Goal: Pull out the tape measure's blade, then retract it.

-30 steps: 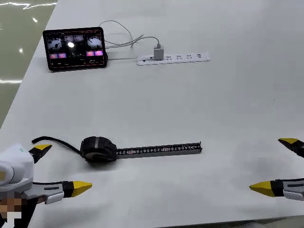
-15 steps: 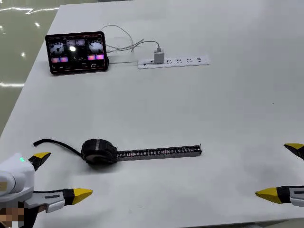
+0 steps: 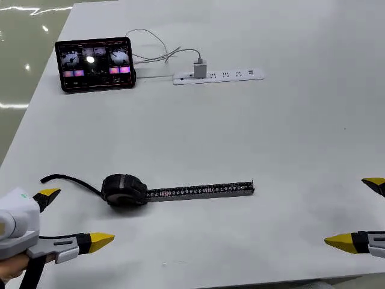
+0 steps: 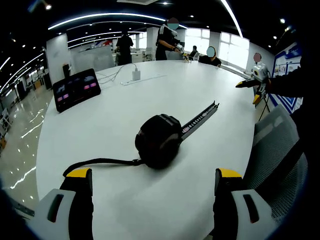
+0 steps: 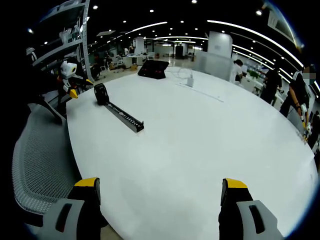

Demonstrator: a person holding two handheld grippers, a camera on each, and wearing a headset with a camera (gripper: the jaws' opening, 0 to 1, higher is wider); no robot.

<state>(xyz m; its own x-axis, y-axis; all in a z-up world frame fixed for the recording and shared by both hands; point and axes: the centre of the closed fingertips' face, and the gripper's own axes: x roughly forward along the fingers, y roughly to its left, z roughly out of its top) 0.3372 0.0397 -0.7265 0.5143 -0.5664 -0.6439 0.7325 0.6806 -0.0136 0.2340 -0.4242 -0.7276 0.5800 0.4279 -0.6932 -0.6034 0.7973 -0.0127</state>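
At the front edge of the white counter (image 3: 240, 132), nearest the person, the left gripper (image 3: 78, 215) is held low. Its yellow-tipped fingers (image 3: 102, 239) are spread wide and nothing is gripped between them. At the opposite front corner the right gripper (image 3: 355, 212) is held in the same way, its fingers parted and empty above bare counter, well apart from the task's thing. In the right gripper view a grey mesh chair back (image 5: 40, 165) is seen just off the counter's edge.

Just beyond the left gripper the tape measure (image 3: 124, 190) is found lying on the counter, touched by neither gripper. In the left gripper view its black rounded case is framed between the two fingers, a little ahead of their tips. A black wrist strap (image 3: 66, 178) is trailed from the case across the counter toward the left. The blade (image 3: 201, 191) is drawn out of the case toward the right and laid along the counter. Its printed numbers are turned upward, and its end hook is reached near the middle of the counter.

Farther back a white power strip (image 3: 219, 75) is laid on the counter, with a white charger (image 3: 200, 66) plugged into it. Thin cables (image 3: 153, 48) are looped from there to a tablet (image 3: 95, 63), which is propped up with its screen lit near the far left edge. Beyond the counter a glossy floor (image 3: 24, 60) is seen, and in the left gripper view several people (image 4: 170, 40) are gathered at the far end.
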